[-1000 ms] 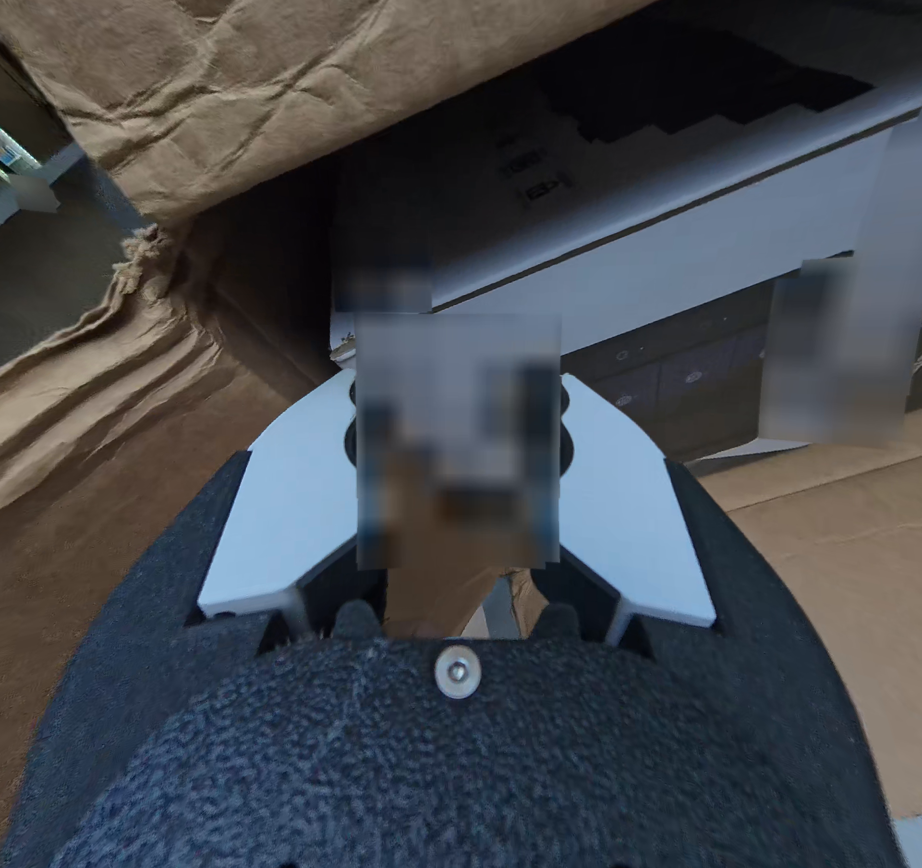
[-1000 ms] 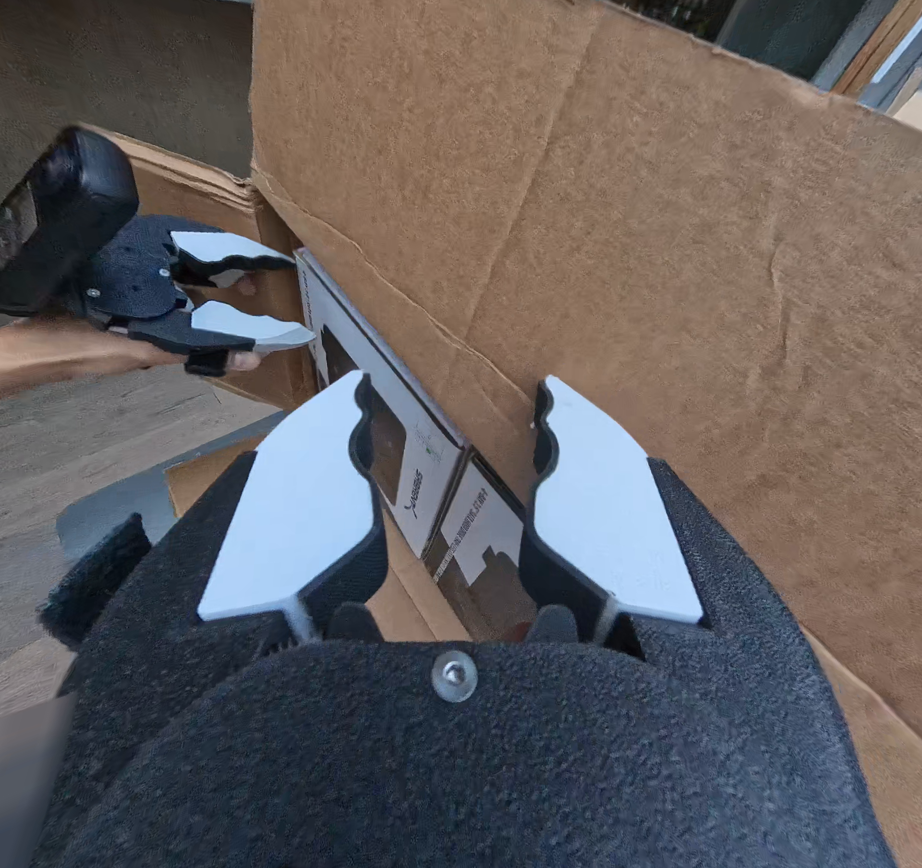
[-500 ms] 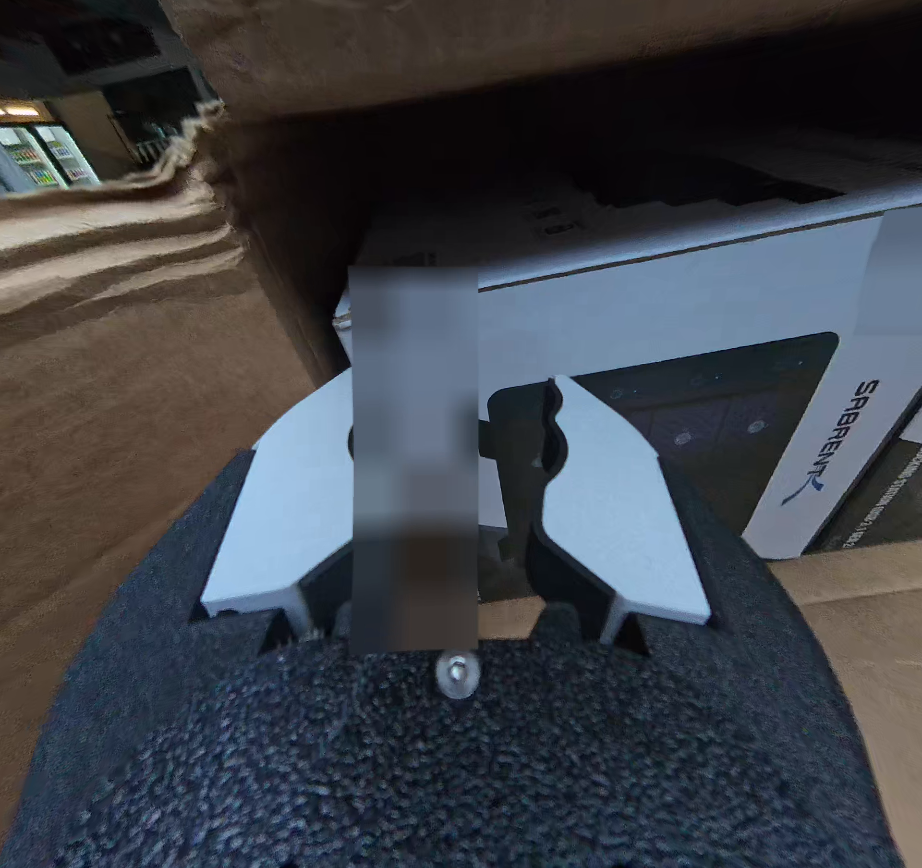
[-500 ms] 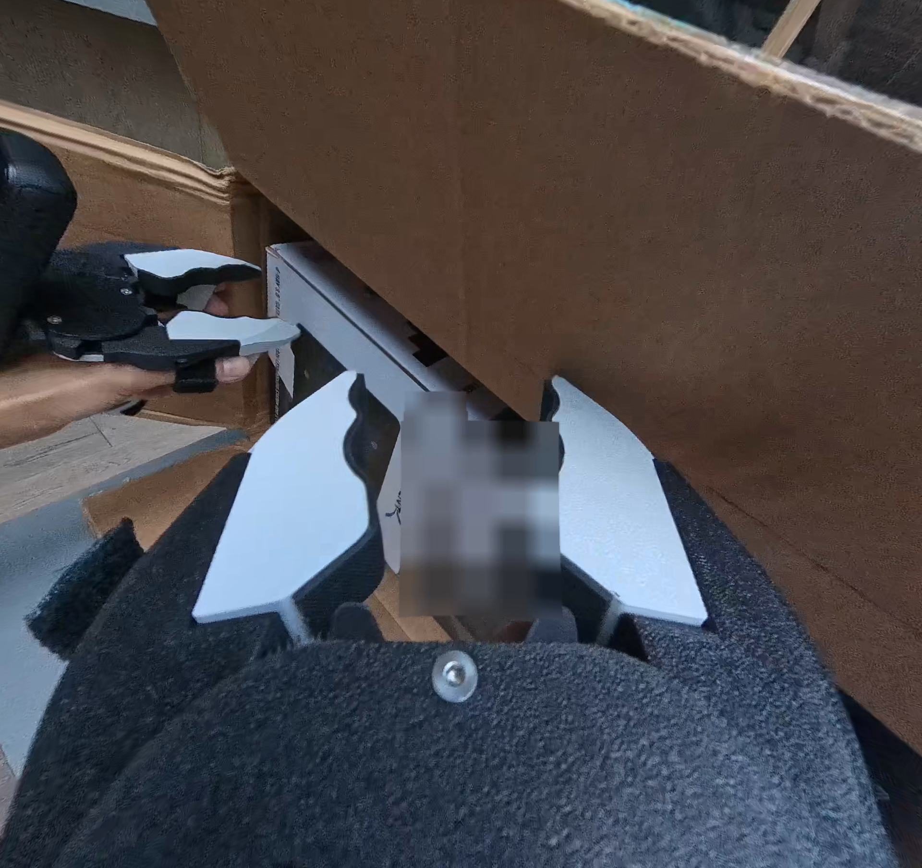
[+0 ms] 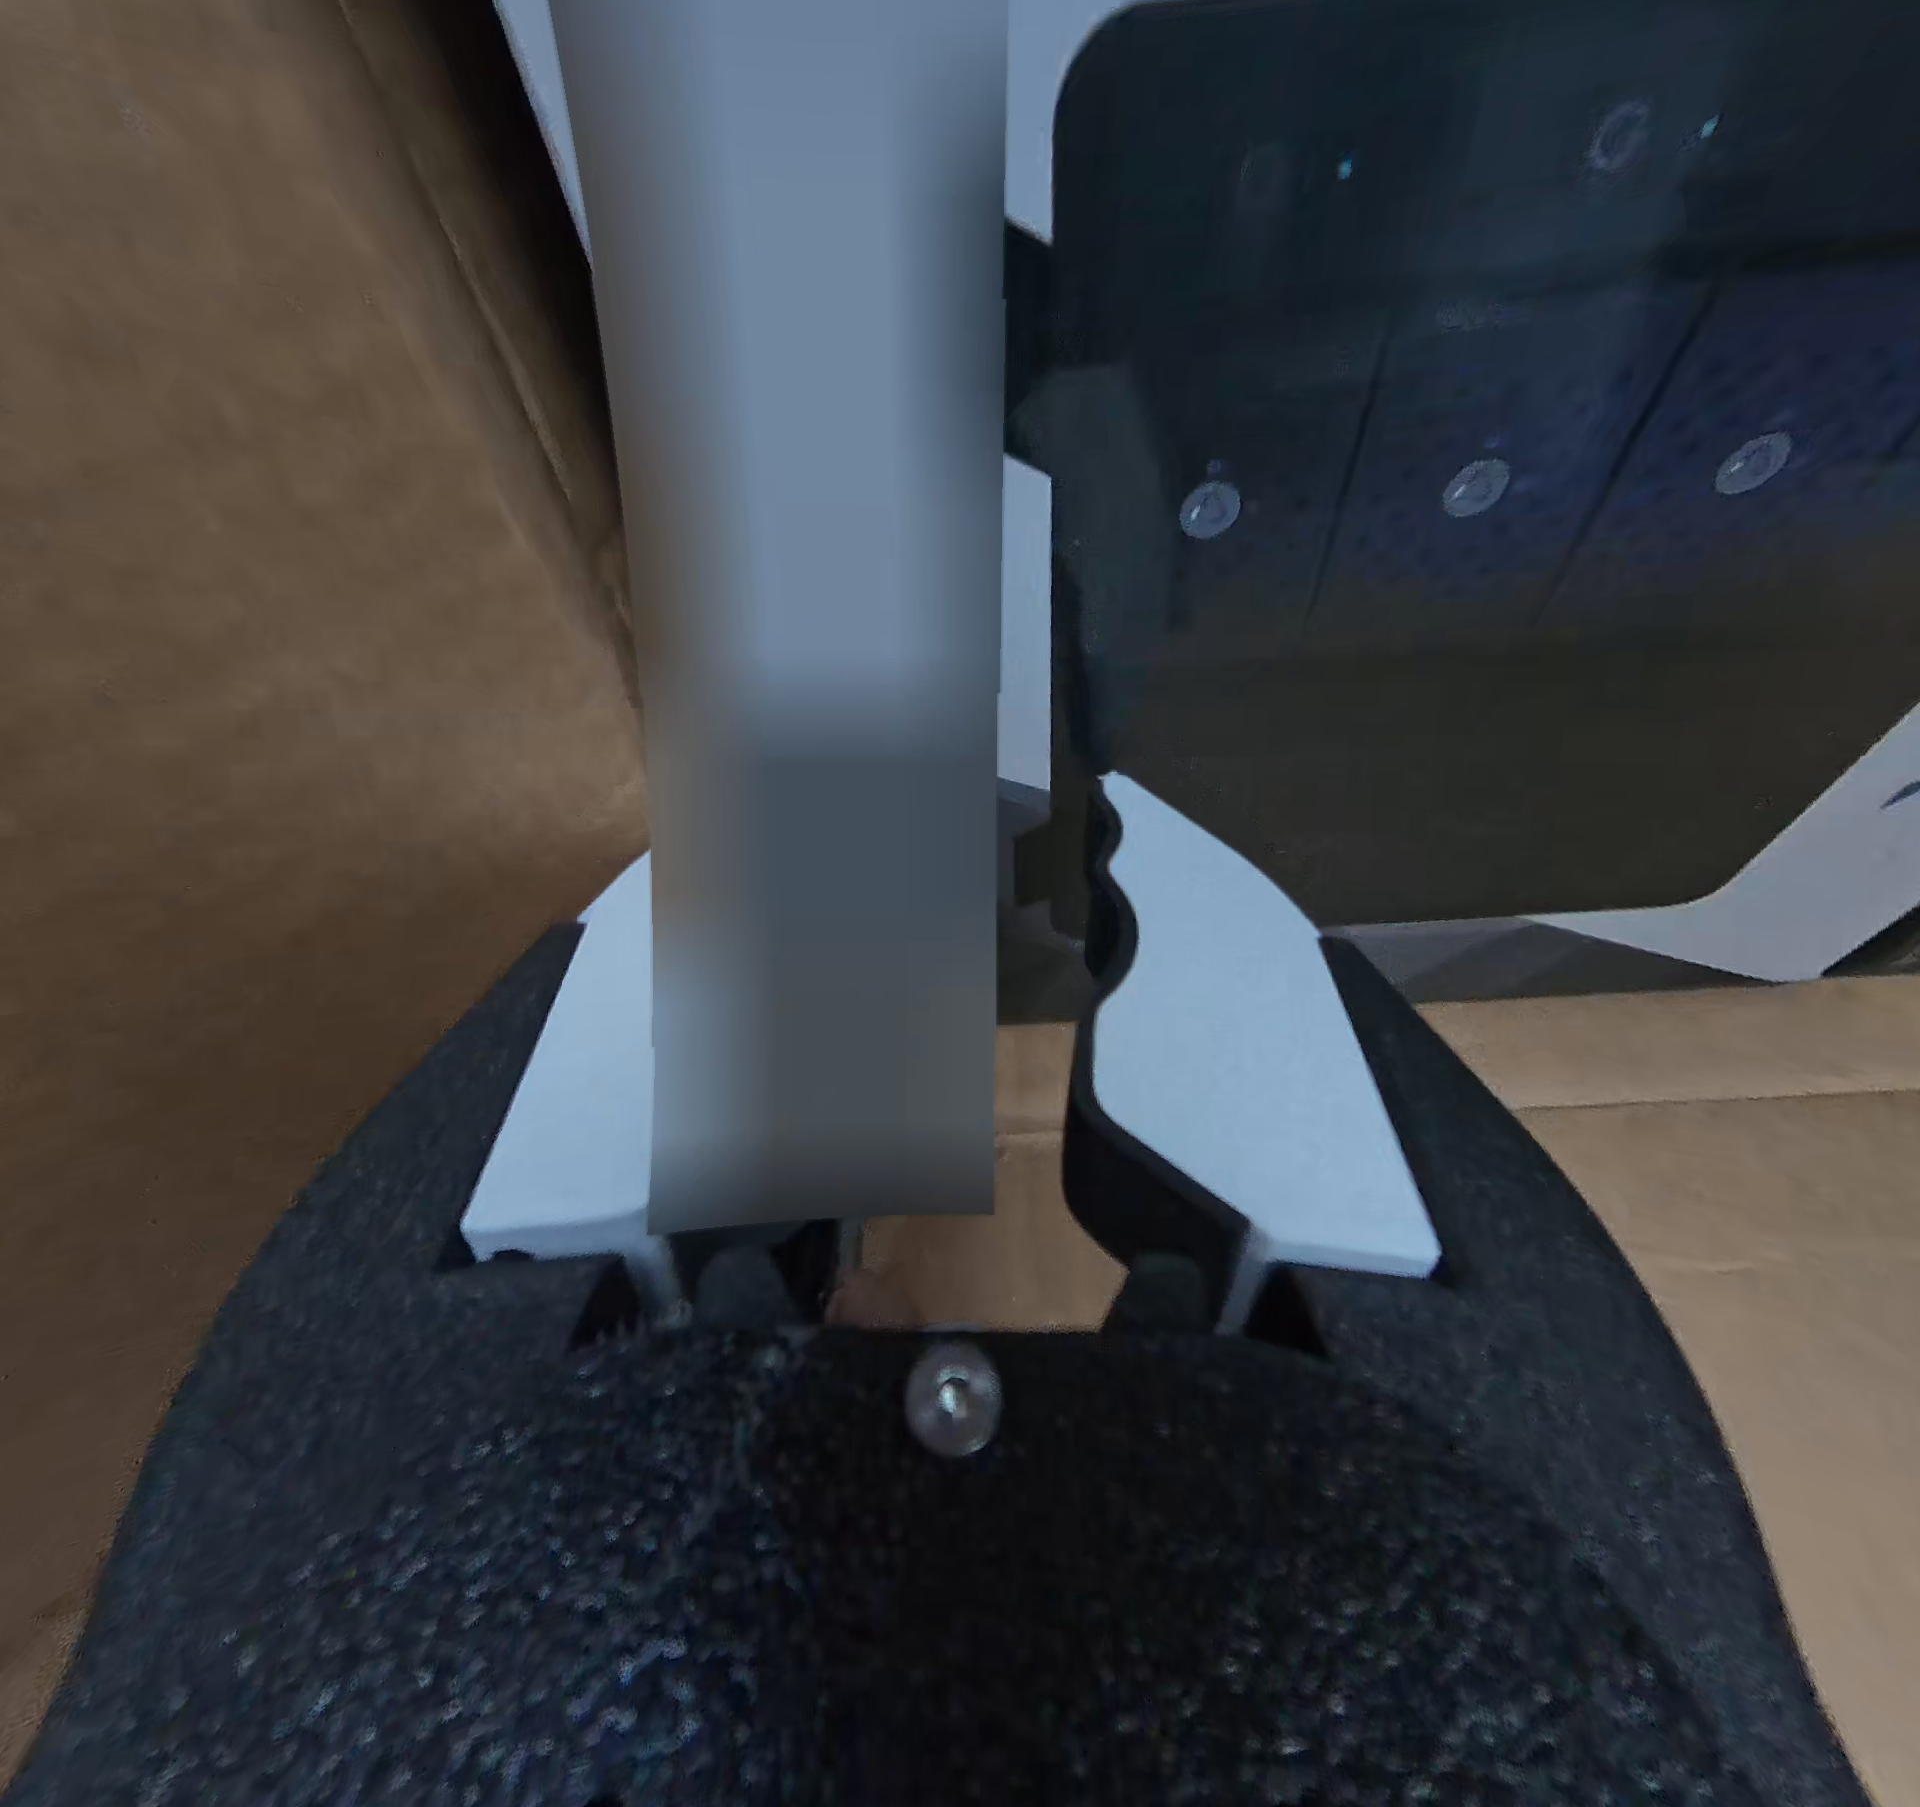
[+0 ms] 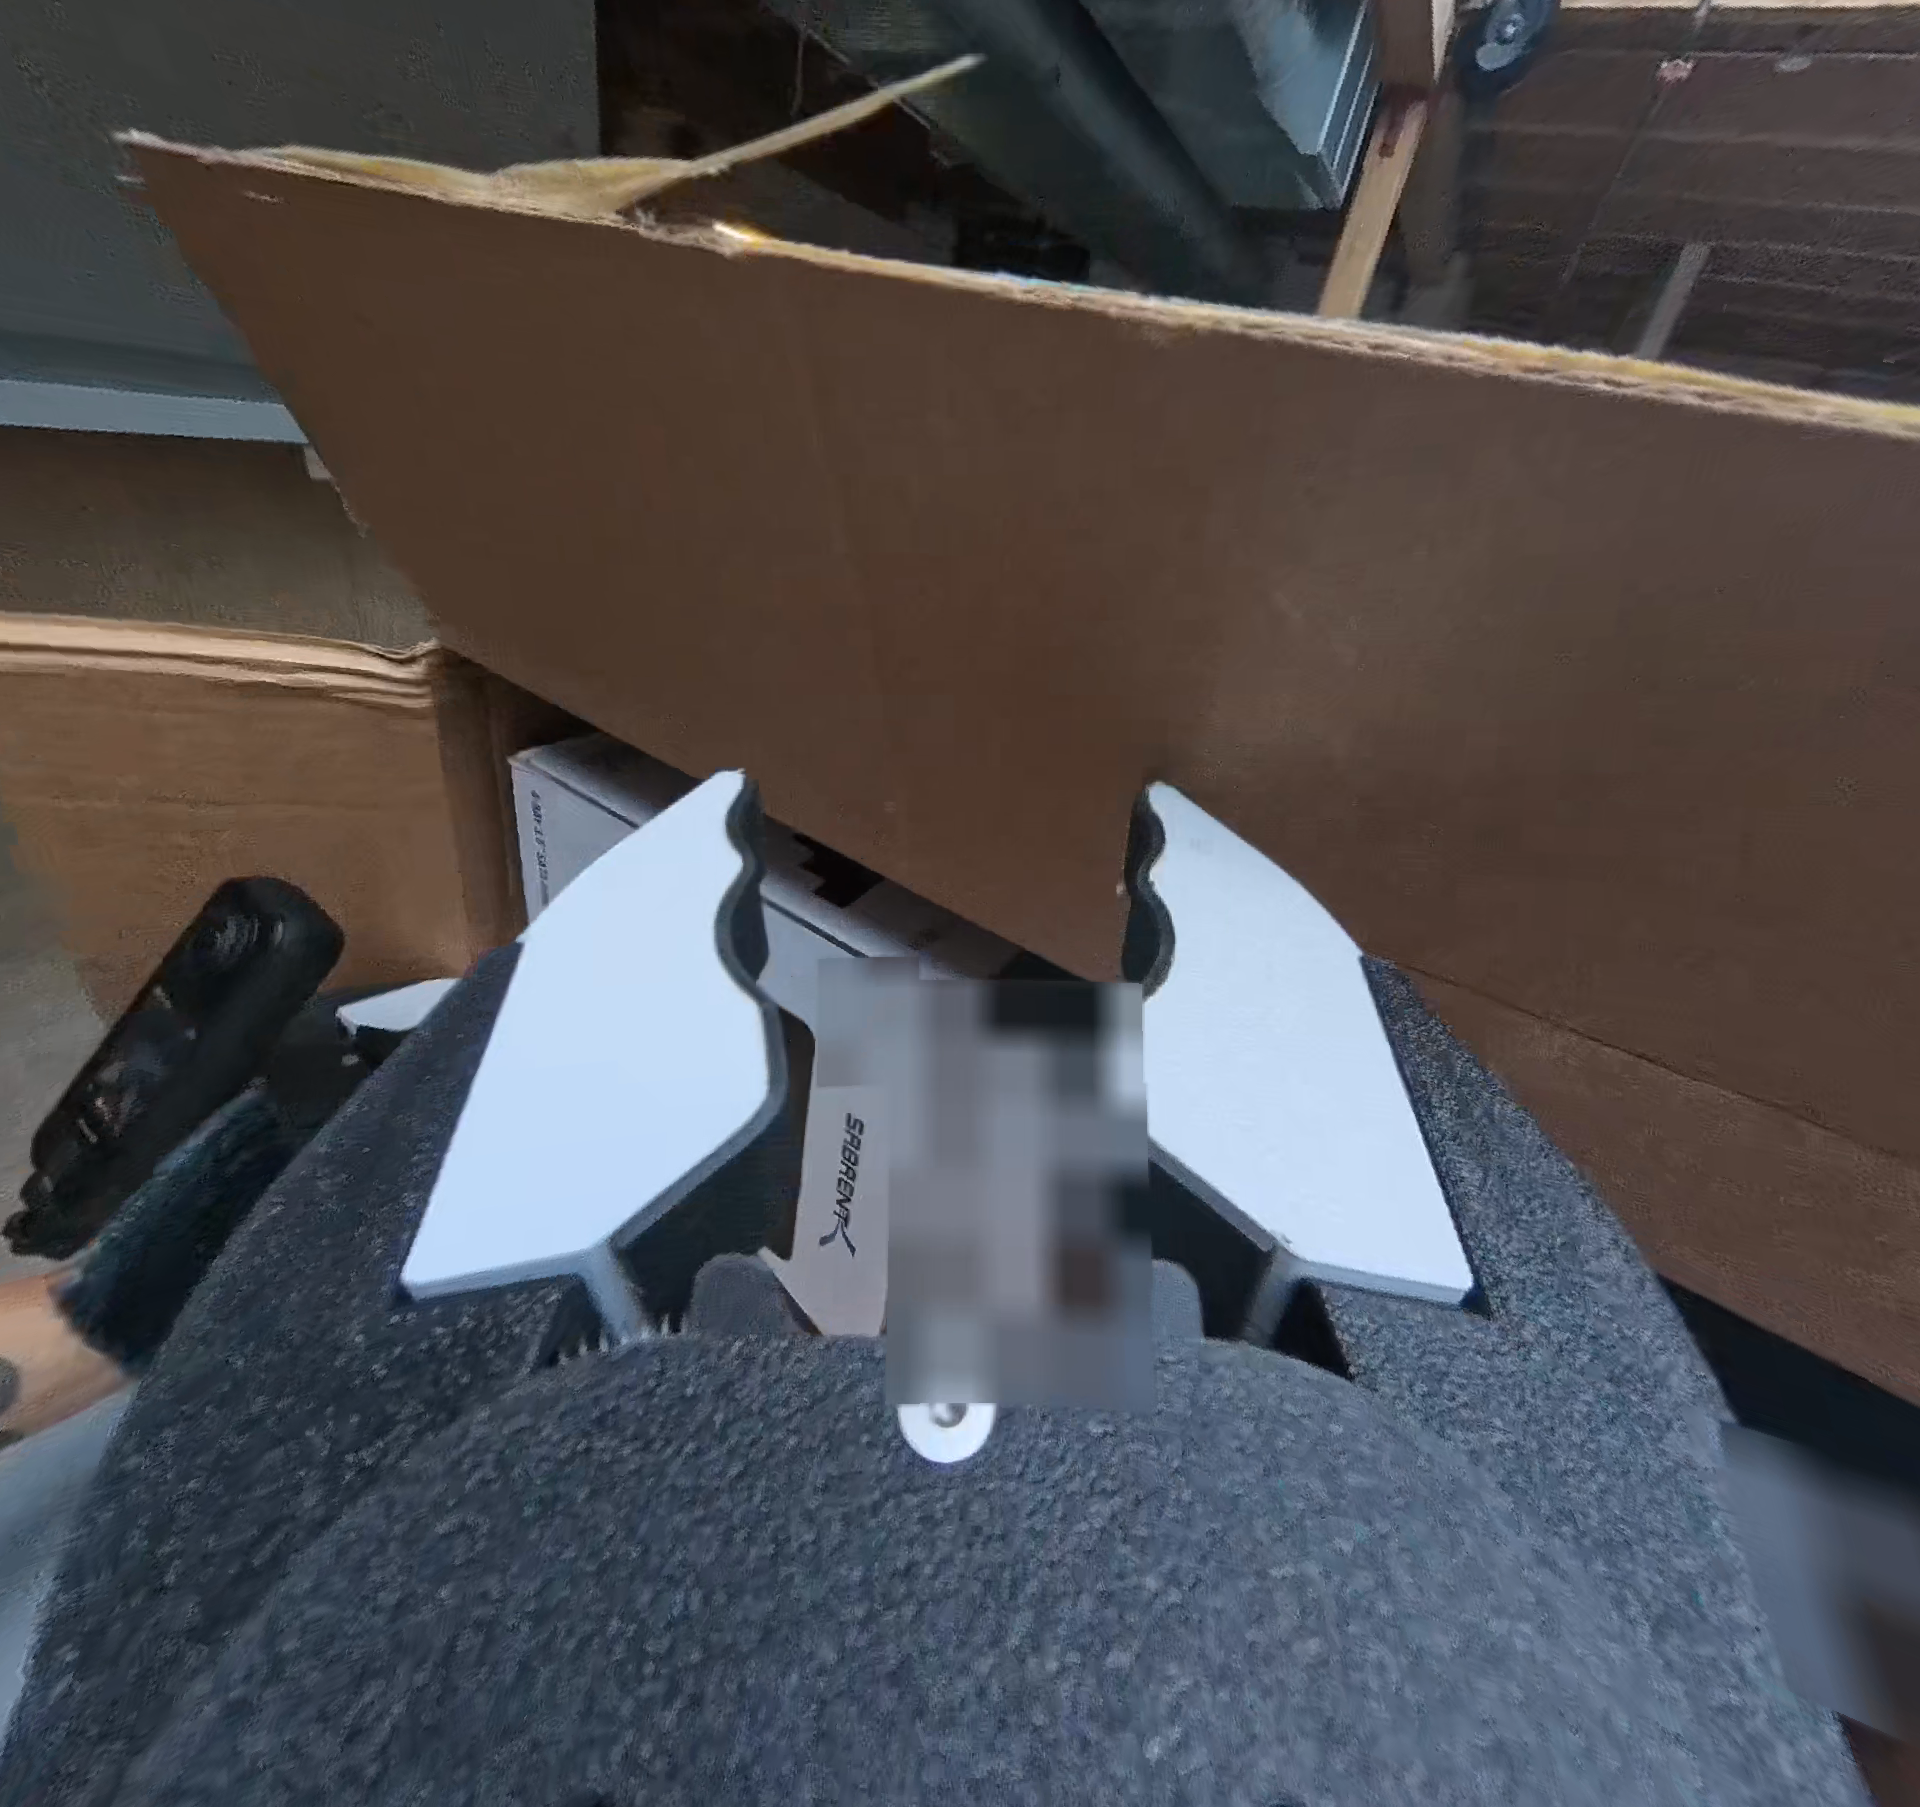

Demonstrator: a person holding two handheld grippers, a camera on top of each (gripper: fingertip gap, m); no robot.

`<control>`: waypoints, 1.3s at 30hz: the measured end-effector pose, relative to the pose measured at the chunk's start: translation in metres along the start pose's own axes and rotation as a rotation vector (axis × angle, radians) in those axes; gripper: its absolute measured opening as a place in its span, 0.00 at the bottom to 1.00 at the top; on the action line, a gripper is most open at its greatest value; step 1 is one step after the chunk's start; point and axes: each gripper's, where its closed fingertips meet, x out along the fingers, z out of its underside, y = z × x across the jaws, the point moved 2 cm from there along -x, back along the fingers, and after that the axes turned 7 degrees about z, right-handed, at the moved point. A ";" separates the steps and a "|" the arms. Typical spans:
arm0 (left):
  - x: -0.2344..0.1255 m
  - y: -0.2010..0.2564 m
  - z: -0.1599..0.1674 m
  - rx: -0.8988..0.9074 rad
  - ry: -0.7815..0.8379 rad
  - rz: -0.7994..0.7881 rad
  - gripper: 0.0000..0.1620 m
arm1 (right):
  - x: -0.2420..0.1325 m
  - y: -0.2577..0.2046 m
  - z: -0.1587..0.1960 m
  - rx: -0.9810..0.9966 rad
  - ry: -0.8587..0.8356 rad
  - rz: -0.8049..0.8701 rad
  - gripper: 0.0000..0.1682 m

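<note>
Closed in since a moment ago on the white retail box (image 5: pixel 1455 407) inside the brown carton (image 5: pixel 260 407), left tongs (image 5: pixel 873 843) spread at its corner, right tongs (image 6: pixel 940 791) spread beneath the raised flap (image 6: pixel 1039 562).

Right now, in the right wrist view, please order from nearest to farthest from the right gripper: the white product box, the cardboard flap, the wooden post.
From the right gripper:
1. White product box, between its fingers.
2. Cardboard flap, just above.
3. Wooden post, far upper right.
</note>
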 end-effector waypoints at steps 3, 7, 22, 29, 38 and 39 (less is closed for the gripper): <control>0.004 0.004 0.005 -0.071 0.016 -0.031 0.34 | 0.005 0.011 0.004 0.083 -0.076 -0.018 0.41; 0.000 0.012 0.000 -0.161 0.017 0.026 0.44 | 0.004 0.000 0.026 0.088 -0.153 -0.126 0.45; -0.044 0.121 -0.124 0.648 0.215 0.242 0.69 | 0.035 0.029 0.001 0.162 -0.224 -0.112 0.36; -0.009 0.140 -0.123 0.981 -0.078 0.306 0.69 | 0.058 0.040 0.008 0.212 -0.426 -0.189 0.35; 0.009 0.088 -0.108 1.711 -0.584 0.000 0.75 | 0.057 0.046 0.004 0.279 -0.406 -0.248 0.32; 0.010 0.086 -0.112 1.764 -0.586 -0.049 0.71 | 0.058 0.047 0.005 0.275 -0.404 -0.243 0.32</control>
